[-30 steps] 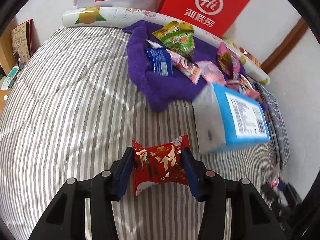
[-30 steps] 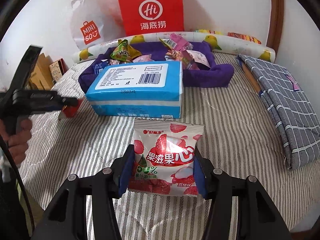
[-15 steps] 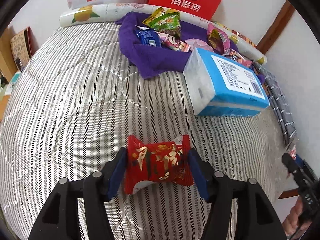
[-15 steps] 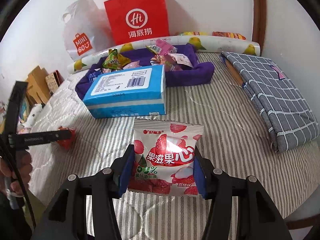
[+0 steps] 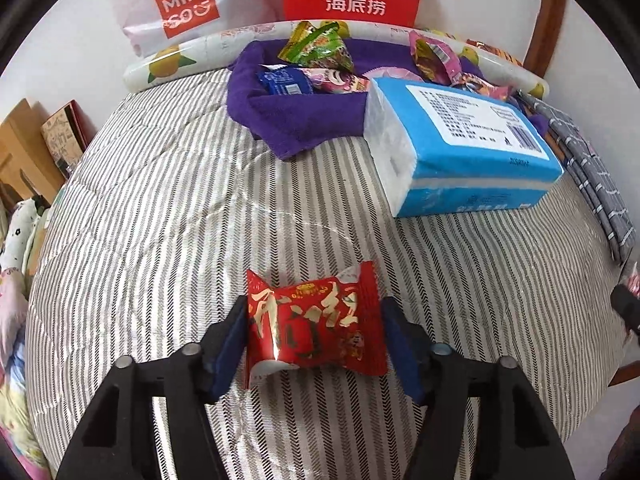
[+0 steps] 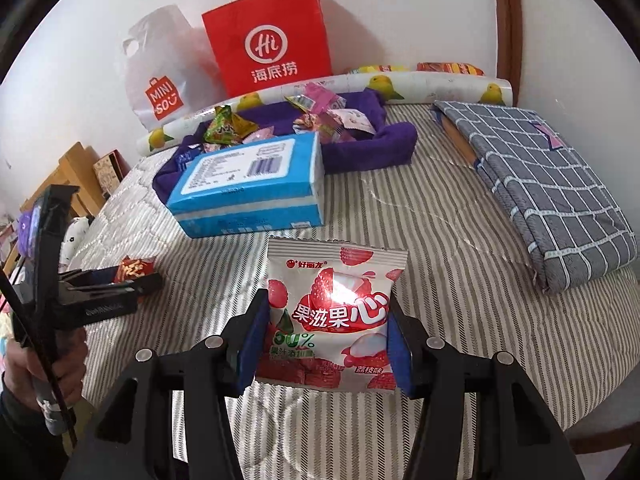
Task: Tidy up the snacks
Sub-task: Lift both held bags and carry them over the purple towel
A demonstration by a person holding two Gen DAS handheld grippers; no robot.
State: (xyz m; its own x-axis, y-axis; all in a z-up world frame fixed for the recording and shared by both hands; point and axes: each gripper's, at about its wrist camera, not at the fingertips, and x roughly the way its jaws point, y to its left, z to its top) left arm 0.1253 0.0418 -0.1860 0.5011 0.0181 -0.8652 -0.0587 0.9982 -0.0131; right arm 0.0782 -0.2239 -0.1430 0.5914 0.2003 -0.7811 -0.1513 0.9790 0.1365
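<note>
Left tongs (image 5: 316,330), bottom centre of the left wrist view: blue pads spread about a packet's width, pinching a red foil snack packet (image 5: 314,326) by its two side edges. Packet is held above the striped bed (image 5: 168,216); whether it brushes the cover I cannot tell.

Right tongs (image 6: 324,340), bottom centre of the right wrist view: spread similarly, clamped on the sides of a pink-and-white strawberry gummy pouch (image 6: 332,316), label facing up, top edge free.

Beyond both, mid-frame: a blue tissue pack (image 6: 250,182) lying on the bed, just in front of the purple towel (image 6: 360,148).

Upper centre: the towel, its edges rolled up like a nest, already carries a heap of mixed snacks (image 6: 316,114), green, pink, blue wrappers. Behind it, a red paper bag (image 6: 270,38) and a white plastic bag (image 6: 160,76) against the wall. Folded grey checked cloth (image 6: 548,184) at right.

Progress, as I judge it: most snacks seem gathered on the towel; these two held packets are left to deliver. No other loose snacks are visible on the bed.
</note>
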